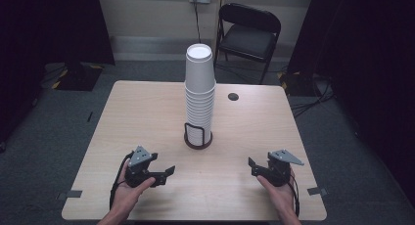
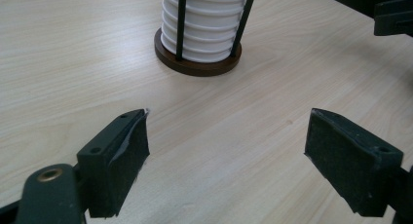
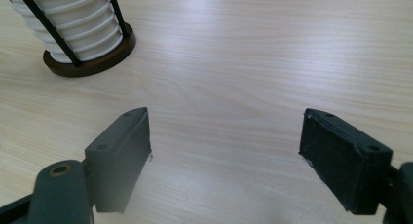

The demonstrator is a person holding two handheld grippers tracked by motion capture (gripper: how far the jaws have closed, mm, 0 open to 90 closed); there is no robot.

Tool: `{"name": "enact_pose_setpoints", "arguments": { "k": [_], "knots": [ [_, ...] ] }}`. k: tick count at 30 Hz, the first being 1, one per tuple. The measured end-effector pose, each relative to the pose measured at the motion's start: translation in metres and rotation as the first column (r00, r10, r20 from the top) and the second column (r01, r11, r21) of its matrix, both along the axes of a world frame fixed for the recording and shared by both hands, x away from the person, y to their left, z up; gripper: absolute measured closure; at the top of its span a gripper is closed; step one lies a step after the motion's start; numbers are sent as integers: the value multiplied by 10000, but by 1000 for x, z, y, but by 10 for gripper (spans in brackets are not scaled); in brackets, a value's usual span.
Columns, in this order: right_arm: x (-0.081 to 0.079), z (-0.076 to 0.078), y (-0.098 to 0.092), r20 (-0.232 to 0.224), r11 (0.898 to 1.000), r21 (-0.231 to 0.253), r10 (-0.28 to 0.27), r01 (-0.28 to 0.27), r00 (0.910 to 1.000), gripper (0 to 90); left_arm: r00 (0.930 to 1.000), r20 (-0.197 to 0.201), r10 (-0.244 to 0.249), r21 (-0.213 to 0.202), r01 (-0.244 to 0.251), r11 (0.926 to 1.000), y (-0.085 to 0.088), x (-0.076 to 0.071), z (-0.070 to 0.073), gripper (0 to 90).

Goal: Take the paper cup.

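Note:
A tall stack of white paper cups (image 1: 199,93) stands in a round dark wooden holder (image 1: 198,142) with black wire uprights, at the middle of the light wooden table (image 1: 147,112). My left gripper (image 1: 168,174) rests low at the front left, its jaws wide apart and empty. In the left gripper view the cup stack (image 2: 204,24) and its holder base (image 2: 197,65) lie ahead, with my left gripper (image 2: 226,156) open over bare wood. My right gripper (image 1: 251,167) sits at the front right, open and empty. The right gripper view shows the cups (image 3: 73,24) up left of my right gripper (image 3: 224,160).
A small dark round hole (image 1: 233,96) marks the table's far right part. A black folding chair (image 1: 247,34) stands behind the table on grey carpet. Dark curtains hang at both sides. Tape marks (image 1: 317,191) sit near the front corners.

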State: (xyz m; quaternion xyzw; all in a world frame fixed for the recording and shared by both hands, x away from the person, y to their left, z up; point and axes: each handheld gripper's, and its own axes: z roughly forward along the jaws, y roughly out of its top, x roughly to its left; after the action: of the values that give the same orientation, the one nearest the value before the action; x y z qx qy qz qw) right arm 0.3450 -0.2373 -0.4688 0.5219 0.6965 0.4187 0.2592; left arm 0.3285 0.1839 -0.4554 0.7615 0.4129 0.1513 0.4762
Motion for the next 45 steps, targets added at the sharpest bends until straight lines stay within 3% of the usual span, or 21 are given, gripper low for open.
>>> {"name": "enact_pose_setpoints", "arguments": {
  "k": [3, 7, 10, 16, 19, 22, 25, 26, 28, 34, 37, 45],
  "knots": [
    [0, 1, 1, 10, 9999, -167, 6, -6, 10000, 170, 9998, 134, -128, 16, 127, 9999, -1, 0, 0, 160],
    [1, 6, 0, -58, 9997, 54, 259, -259, 9996, 159, 9996, 194, -194, 143, 191, 9997, -5, 1, 1, 161],
    [0, 14, 1, 226, 9985, 252, 488, -494, 9986, 161, 9993, 48, -376, 158, 375, 9992, -8, 0, -2, 162],
    [-2, 25, 9, 551, 9965, 262, 774, -789, 9955, 160, 9988, 180, -461, 244, 456, 9987, -8, -4, 0, 166],
    [-5, 40, 15, 799, 9938, 86, 1094, -1105, 9908, 154, 9988, 276, -416, 347, 407, 9986, -7, -4, -1, 185],
    [-4, 52, 15, 719, 9907, 320, 1300, -1325, 9889, 153, 9986, 288, -450, 291, 441, 9986, -5, -4, -1, 188],
    [-3, 58, 17, 928, 9896, 258, 1383, -1413, 9860, 174, 9983, 289, -508, 139, 504, 9986, -6, -5, 0, 187],
    [-1, 62, 19, 997, 9875, 495, 1439, -1494, 9845, 201, 9963, 441, -738, 151, 732, 9972, -6, -6, 1, 184],
    [-1, 64, 21, 1026, 9863, 611, 1464, -1532, 9839, 201, 9960, 489, -749, 124, 744, 9972, -7, -6, 2, 180],
    [4, 76, 38, 1247, 9790, 597, 1863, -1948, 9745, 199, 9967, 373, -727, 166, 722, 9973, -8, -7, 2, 175],
    [6, 85, 49, 1535, 9731, 519, 2143, -2245, 9646, 200, 9968, 447, -666, 142, 660, 9977, -5, -8, 2, 174],
    [16, 99, 63, 1794, 9643, 659, 2414, -2565, 9537, 193, 9973, 375, -634, 108, 631, 9980, -4, -7, 2, 178]
  ]
}}
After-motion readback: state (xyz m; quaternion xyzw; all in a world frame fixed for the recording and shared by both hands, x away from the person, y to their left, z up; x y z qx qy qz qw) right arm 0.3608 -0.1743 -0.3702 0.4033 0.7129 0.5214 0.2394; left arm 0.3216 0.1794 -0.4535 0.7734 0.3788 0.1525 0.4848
